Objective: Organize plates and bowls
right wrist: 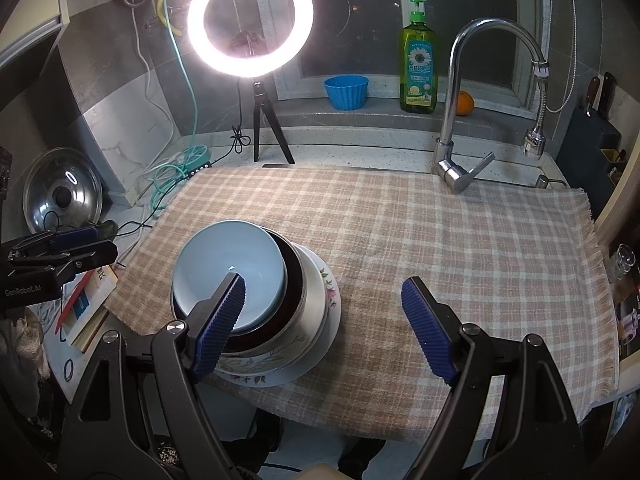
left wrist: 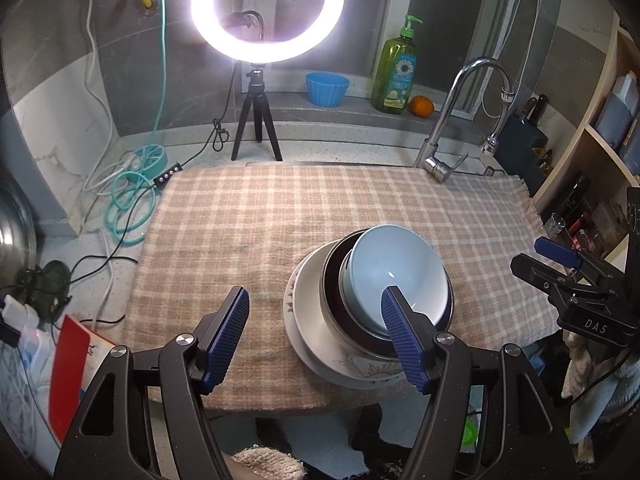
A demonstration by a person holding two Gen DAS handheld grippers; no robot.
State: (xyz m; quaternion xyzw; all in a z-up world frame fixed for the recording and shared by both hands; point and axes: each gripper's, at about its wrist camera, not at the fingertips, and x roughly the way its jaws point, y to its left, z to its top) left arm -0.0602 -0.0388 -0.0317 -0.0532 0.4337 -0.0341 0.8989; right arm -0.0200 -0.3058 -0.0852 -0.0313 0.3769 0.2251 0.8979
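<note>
A checked cloth (right wrist: 460, 248) covers the worktop (right wrist: 360, 142). At the worktop's rear edge stand a lit ring light (right wrist: 250, 20) on a tripod (right wrist: 266, 128) and a chrome tap (right wrist: 476, 100). The sill (right wrist: 380, 114) behind carries a blue cup (right wrist: 346, 92), soap bottle (right wrist: 419, 60) and orange (right wrist: 465, 103). Grey tiles (left wrist: 52, 40) line the left wall; shelves (left wrist: 600, 136) stand right.

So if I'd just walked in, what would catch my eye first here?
Probably the glowing ring light on its small tripod at the back of the counter. Next, the stack of dishes on the checked cloth: a pale blue bowl nested in a dark bowl on flowered plates. Both open grippers, left and right, frame it.
</note>
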